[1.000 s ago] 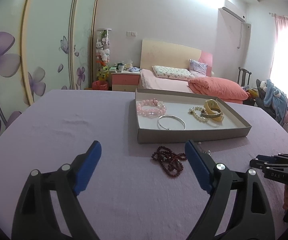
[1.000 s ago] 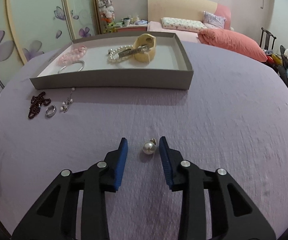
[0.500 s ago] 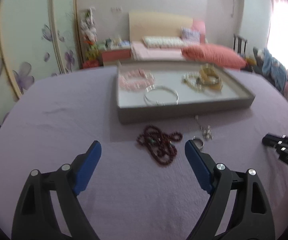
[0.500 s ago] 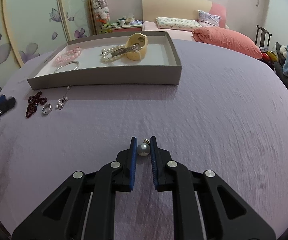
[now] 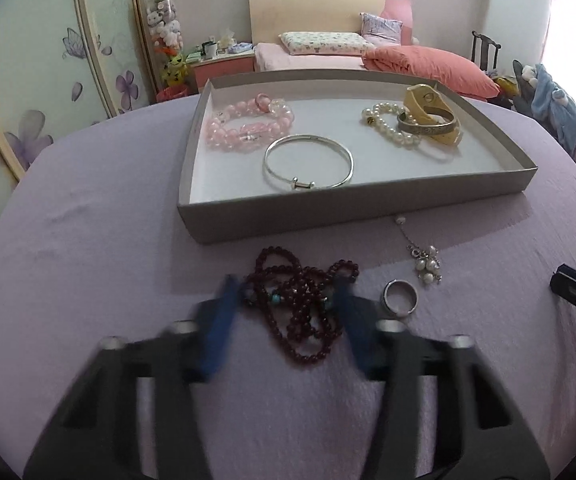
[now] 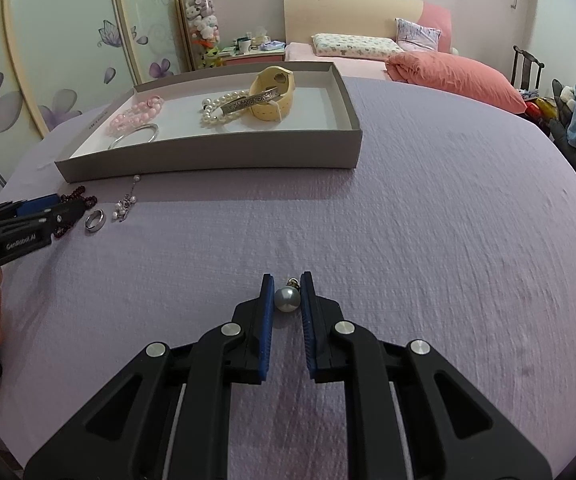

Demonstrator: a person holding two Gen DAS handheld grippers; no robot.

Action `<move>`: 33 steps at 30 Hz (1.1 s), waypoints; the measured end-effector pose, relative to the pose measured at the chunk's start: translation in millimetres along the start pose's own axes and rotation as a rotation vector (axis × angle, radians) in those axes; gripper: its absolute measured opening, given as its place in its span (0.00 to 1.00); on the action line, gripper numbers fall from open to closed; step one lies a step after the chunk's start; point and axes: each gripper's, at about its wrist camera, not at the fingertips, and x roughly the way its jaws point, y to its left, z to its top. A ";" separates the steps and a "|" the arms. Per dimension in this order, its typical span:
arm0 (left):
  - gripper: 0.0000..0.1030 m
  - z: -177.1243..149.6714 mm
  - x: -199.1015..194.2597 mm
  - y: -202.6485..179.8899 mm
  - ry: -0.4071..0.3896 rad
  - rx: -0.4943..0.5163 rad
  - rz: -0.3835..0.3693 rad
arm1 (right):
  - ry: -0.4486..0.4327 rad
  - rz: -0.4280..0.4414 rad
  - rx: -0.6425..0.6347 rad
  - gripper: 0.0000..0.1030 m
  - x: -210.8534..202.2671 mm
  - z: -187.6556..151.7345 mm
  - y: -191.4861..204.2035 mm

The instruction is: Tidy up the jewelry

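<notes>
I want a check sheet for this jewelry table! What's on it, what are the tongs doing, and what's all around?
Surface: purple tablecloth, wrinkled.
Job's things: grey tray holds pink bead bracelet, silver bangle, pearl bracelet, yellow cuff. On the cloth in front of the tray: dark red bead strand, silver ring, pearl charm. Apart from these: pearl pendant.
Clutter: nothing seen.
Tongs: left tongs blurred, open around the red strand; right tongs shut on the pearl pendant.
Cables: nothing seen.
Surroundings: bed, flower-painted wardrobe, toys.
</notes>
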 end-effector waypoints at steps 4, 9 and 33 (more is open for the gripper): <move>0.13 -3.6 -5.3 1.8 -0.007 -0.003 -0.025 | 0.000 0.002 0.001 0.14 -0.1 0.4 -0.4; 0.12 -12.8 -22.5 13.8 -0.052 -0.047 -0.058 | 0.000 0.003 0.002 0.14 -0.1 0.1 -0.3; 0.12 -52.9 -97.9 37.8 -0.380 -0.167 -0.158 | -0.073 -0.009 0.054 0.14 -14.7 -1.3 -10.8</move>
